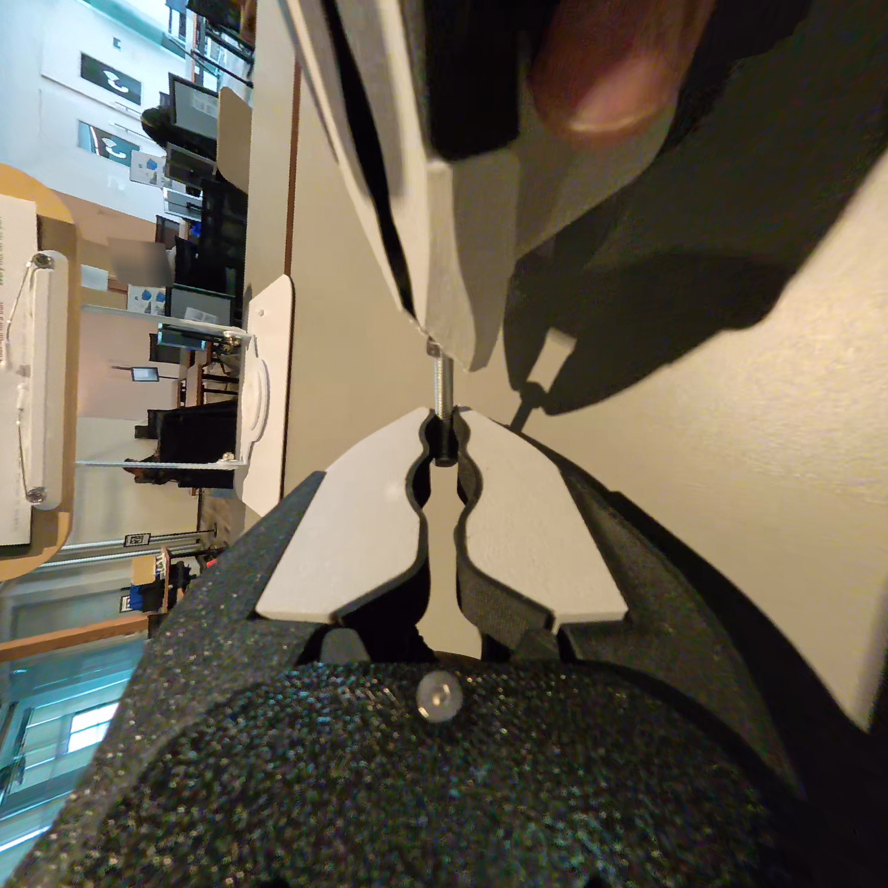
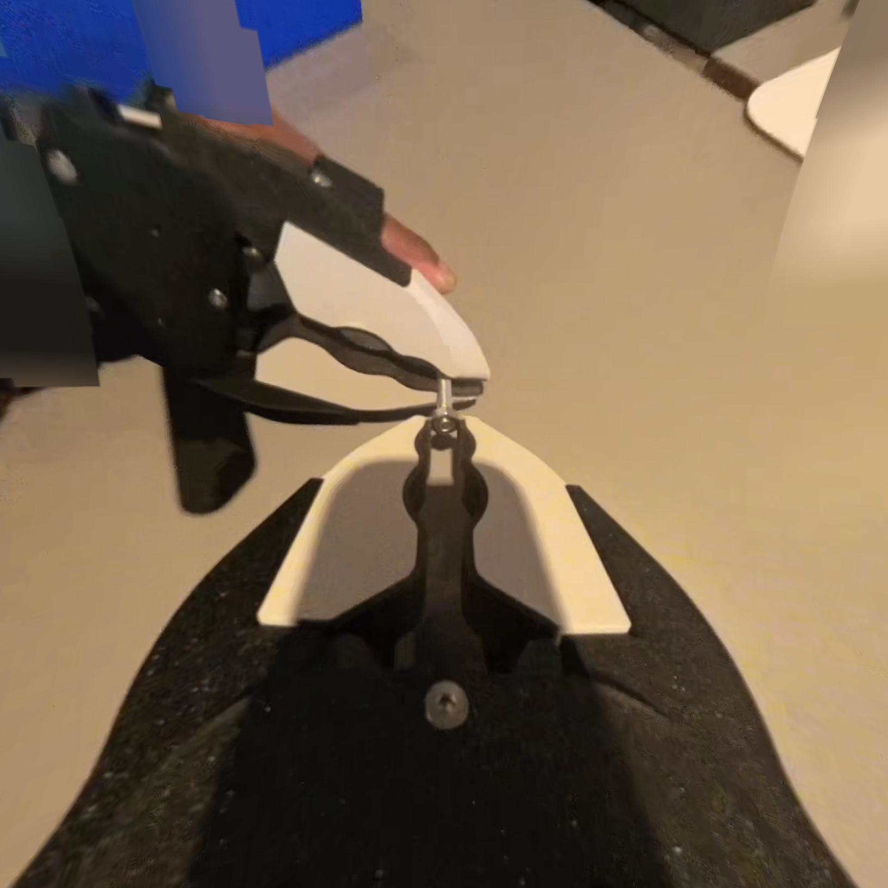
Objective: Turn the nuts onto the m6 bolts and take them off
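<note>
In the left wrist view my left gripper (image 1: 444, 425) is shut on the threaded shank of a silver M6 bolt (image 1: 443, 384). The bolt runs from its tips to the tips of my right gripper (image 1: 439, 347), which comes in from above. In the right wrist view my right gripper (image 2: 444, 426) is shut on a small metal nut (image 2: 445, 425) at the end of the bolt (image 2: 442, 396). My left gripper (image 2: 461, 384) comes in from the left and clamps the bolt's other end. Both are held above the beige table (image 2: 624, 288).
A white shaped board (image 1: 269, 384) lies at the table's far edge and also shows in the right wrist view (image 2: 778, 105). A person's thumb (image 1: 600, 72) rests on the right gripper, and fingers (image 2: 418, 254) on the left one. Desks and monitors stand beyond the table. Less than 4 cm separates the two grippers' tips.
</note>
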### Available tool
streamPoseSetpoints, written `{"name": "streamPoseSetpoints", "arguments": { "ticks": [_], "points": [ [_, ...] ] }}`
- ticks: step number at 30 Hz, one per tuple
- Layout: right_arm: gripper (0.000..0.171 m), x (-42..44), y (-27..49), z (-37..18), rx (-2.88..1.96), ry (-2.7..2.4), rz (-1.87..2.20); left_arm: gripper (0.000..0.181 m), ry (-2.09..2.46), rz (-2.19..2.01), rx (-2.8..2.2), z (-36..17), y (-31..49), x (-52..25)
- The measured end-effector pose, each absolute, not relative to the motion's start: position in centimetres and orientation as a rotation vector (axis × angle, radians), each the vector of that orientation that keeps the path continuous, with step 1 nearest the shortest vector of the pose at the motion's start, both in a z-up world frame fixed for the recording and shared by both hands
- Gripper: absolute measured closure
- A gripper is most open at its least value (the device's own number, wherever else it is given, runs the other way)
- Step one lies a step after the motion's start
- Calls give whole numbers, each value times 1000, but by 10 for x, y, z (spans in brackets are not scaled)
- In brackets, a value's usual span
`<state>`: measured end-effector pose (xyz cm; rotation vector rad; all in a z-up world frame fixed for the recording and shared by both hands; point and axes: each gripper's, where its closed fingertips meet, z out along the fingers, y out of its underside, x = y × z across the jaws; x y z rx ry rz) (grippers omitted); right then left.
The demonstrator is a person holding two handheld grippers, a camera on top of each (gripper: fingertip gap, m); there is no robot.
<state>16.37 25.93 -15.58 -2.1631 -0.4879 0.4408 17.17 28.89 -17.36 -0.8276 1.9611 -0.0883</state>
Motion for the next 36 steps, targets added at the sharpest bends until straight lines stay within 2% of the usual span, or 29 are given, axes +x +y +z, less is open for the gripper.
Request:
{"name": "streamPoseSetpoints", "arguments": {
  "ticks": [3,4,6,9,15,23,27,33,36],
  "points": [
    [159,166,258,-152,-2130,-489,538,176,1945,-127,-844,-171,287,173],
    [152,169,258,-152,-2129,-520,498,176,1945,-137,-849,-171,287,173],
    [142,175,258,-153,-2111,-635,339,176,1949,-145,-858,-172,287,173],
    [140,181,257,-152,-2029,-860,31,176,1954,-157,-860,-172,287,172],
    [144,174,255,-153,-1857,-1126,-298,176,1975,-179,-858,-175,283,172],
    [161,168,253,-155,-1803,-1211,-360,175,2005,-200,-850,-179,277,172],
    [161,168,255,-160,-1972,-1043,-176,176,2006,-130,-834,-180,282,171],
    [161,162,253,-158,-2207,-392,632,176,1984,-72,-800,-176,285,172],
    [158,166,252,-153,-2157,-439,678,176,1962,-107,-813,-172,283,174]
  ]
}}
